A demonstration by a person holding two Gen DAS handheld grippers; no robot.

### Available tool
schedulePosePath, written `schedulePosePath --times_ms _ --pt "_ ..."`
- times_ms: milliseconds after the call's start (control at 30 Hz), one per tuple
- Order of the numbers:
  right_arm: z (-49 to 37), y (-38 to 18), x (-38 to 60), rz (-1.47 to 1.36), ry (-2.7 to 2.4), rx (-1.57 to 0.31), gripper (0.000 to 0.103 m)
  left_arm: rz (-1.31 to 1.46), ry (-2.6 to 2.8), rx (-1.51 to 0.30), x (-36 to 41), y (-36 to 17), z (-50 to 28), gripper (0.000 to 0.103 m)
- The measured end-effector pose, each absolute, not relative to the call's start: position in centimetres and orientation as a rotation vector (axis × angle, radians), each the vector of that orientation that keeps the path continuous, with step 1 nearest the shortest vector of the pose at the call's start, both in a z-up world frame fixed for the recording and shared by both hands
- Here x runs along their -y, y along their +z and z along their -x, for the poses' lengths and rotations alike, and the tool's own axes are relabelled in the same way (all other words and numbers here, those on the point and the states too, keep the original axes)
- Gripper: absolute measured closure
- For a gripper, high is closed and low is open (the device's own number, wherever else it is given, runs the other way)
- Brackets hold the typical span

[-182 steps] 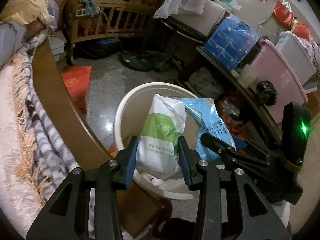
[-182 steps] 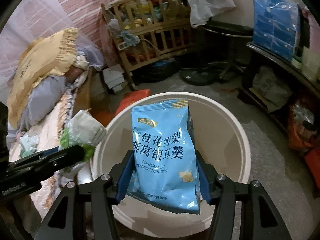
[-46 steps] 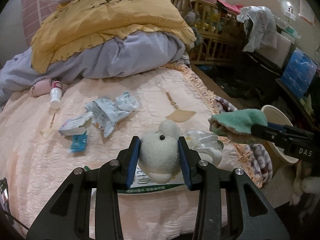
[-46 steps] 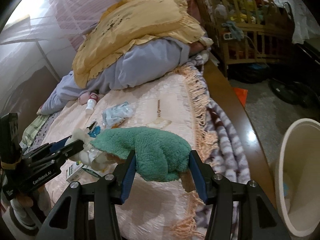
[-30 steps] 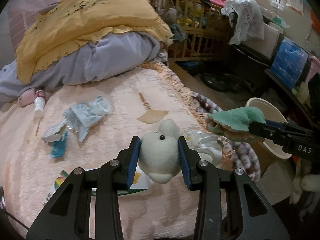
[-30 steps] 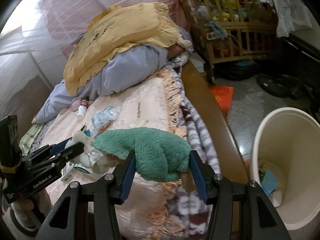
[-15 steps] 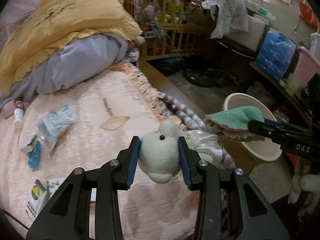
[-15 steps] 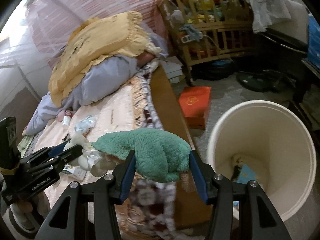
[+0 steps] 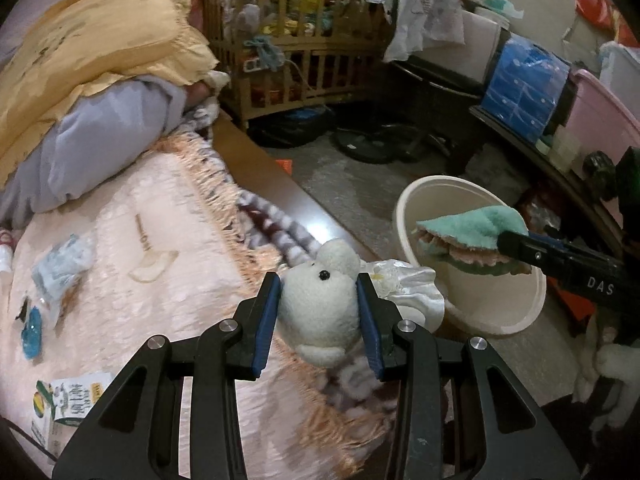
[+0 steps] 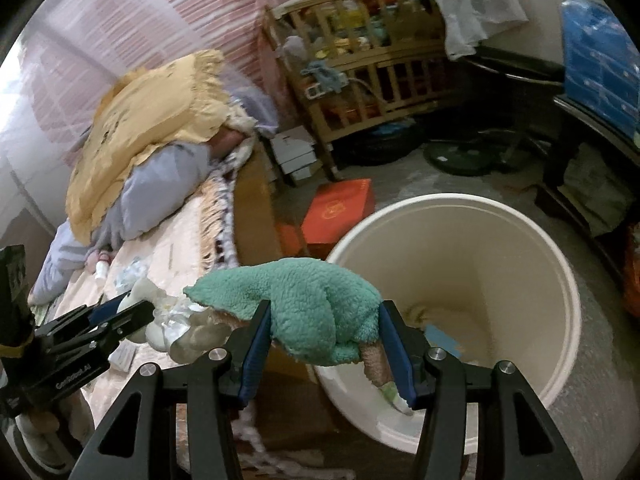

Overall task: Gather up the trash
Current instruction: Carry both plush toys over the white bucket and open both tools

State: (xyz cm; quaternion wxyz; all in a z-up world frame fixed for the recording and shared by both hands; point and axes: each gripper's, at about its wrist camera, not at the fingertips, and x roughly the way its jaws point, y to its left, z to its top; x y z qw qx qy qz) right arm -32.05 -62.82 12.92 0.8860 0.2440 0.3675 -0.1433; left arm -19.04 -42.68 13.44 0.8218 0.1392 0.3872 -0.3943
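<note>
My left gripper (image 9: pixel 319 314) is shut on a white plush toy (image 9: pixel 320 312) with a crumpled white wrapper (image 9: pixel 408 286) hanging beside it, held over the bed's edge. My right gripper (image 10: pixel 322 338) is shut on a green plush toy (image 10: pixel 308 304) and holds it at the near rim of the cream trash bin (image 10: pixel 560 280). The bin (image 9: pixel 436 196) stands on the floor to the right of the bed, with blue and white wrappers (image 10: pixel 440 334) at its bottom. The right gripper with the green toy (image 9: pixel 472 228) shows in the left wrist view over the bin.
Wrappers (image 9: pixel 60 266), a blue scrap (image 9: pixel 31 332) and a carton (image 9: pixel 68 398) lie on the pink bedspread (image 9: pixel 160 308). A yellow pillow (image 9: pixel 92 60) tops the bedding. A wooden crib (image 9: pixel 296 64), an orange box (image 10: pixel 336 208) and shelves with a pink tub (image 9: pixel 600 120) surround the floor.
Both grippers have swung right from over the bed toward the bin, each carrying its plush toy. The bin is now much closer and larger in the right wrist view.
</note>
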Motion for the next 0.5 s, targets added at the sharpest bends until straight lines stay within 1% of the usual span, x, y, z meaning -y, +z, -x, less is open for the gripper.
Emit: schedulePosePath --times_ms 500 --pt "35.1 11.4 67.5 -0.58 -0.401 -0.749 0.052 -0.339 -0.905 -0.847 49.4 12.2 20.6 0.067"
